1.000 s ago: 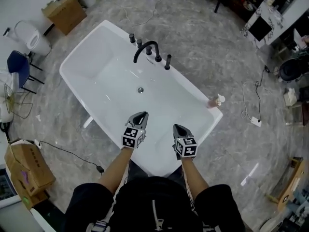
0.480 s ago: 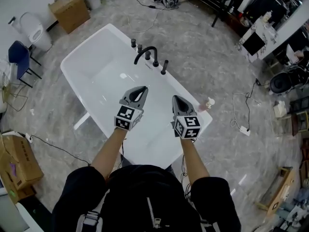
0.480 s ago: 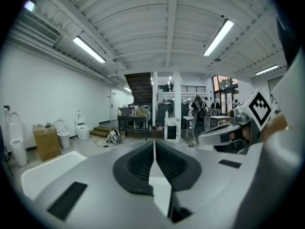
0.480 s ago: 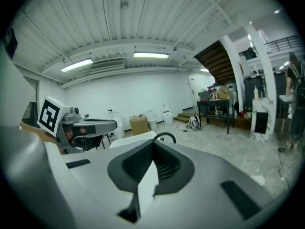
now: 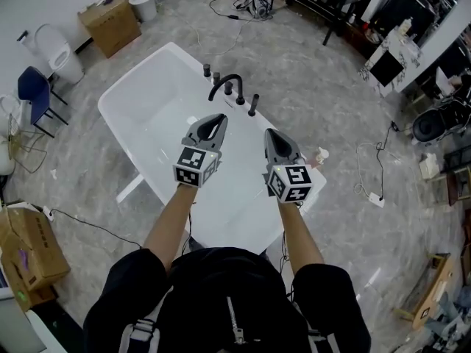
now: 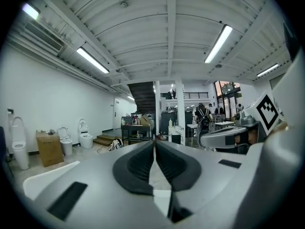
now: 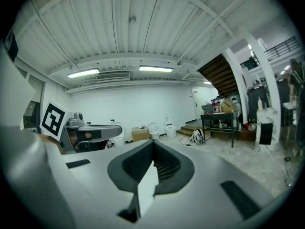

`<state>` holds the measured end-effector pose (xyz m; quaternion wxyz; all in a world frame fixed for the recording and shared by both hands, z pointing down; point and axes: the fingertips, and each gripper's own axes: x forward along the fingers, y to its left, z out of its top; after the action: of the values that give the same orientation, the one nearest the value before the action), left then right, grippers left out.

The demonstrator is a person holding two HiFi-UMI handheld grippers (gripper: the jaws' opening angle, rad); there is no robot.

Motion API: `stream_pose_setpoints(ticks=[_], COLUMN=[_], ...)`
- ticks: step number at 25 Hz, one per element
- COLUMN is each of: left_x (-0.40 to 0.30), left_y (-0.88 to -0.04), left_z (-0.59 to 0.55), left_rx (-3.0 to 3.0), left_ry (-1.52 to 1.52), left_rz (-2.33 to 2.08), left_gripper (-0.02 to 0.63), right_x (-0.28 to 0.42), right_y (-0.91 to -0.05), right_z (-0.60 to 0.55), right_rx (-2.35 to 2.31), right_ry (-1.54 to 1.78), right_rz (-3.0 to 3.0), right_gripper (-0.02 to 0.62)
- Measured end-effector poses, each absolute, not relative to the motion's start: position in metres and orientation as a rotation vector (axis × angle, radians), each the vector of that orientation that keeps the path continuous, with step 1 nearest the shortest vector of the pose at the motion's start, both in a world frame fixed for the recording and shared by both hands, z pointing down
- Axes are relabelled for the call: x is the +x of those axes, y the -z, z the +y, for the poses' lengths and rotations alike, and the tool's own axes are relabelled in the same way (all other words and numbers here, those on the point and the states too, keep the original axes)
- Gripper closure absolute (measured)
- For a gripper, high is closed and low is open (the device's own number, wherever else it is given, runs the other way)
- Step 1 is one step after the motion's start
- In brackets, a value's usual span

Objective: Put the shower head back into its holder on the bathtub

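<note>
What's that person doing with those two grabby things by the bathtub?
A person stands at one end of a white bathtub with a grabbing tool in each hand. The left gripper and the right gripper are both shut and hold nothing. They are side by side above the tub, pointing towards the black faucet on its rim. Neither is touching anything right now.

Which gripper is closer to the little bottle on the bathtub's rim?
Right. In the head view, the right gripper is held up just left of the bottle; the left gripper is farther left, above the middle of the bathtub.
</note>
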<state>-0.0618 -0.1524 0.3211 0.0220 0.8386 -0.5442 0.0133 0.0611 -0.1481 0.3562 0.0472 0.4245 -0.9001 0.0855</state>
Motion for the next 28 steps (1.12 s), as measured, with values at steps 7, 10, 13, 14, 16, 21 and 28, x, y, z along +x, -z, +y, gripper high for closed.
stream_pose_setpoints(ticks=[7, 10, 13, 14, 16, 21, 28], left_x=[-0.065, -0.061, -0.058, -0.059, -0.060, -0.066, -0.080], left_y=[-0.329, -0.331, -0.335, -0.337, -0.340, -0.344, -0.352], left_z=[-0.145, -0.144, -0.142, -0.141, -0.141, -0.138, -0.134], left_rx=[2.584, 2.586, 2.584, 2.581, 2.573, 2.561, 2.537], left_ry=[-0.030, -0.047, -0.061, -0.062, -0.059, -0.058, -0.060], left_rz=[-1.683, -1.679, -1.674, -1.673, -1.673, -1.677, -1.690], left_gripper=[0.572, 0.572, 0.572, 0.572, 0.572, 0.572, 0.572], right_x=[0.068, 0.075, 0.083, 0.084, 0.086, 0.089, 0.100], right_y=[-0.375, -0.377, -0.379, -0.380, -0.381, -0.385, -0.397], right_z=[-0.135, -0.136, -0.135, -0.135, -0.135, -0.134, -0.134], right_rx=[1.322, 1.336, 1.353, 1.358, 1.363, 1.365, 1.371], right_ry=[-0.270, -0.265, -0.270, -0.270, -0.270, -0.255, -0.248], right_rz=[-2.711, -2.700, -2.690, -2.687, -2.684, -2.668, -2.628], right_gripper=[0.588, 0.588, 0.588, 0.588, 0.588, 0.588, 0.588])
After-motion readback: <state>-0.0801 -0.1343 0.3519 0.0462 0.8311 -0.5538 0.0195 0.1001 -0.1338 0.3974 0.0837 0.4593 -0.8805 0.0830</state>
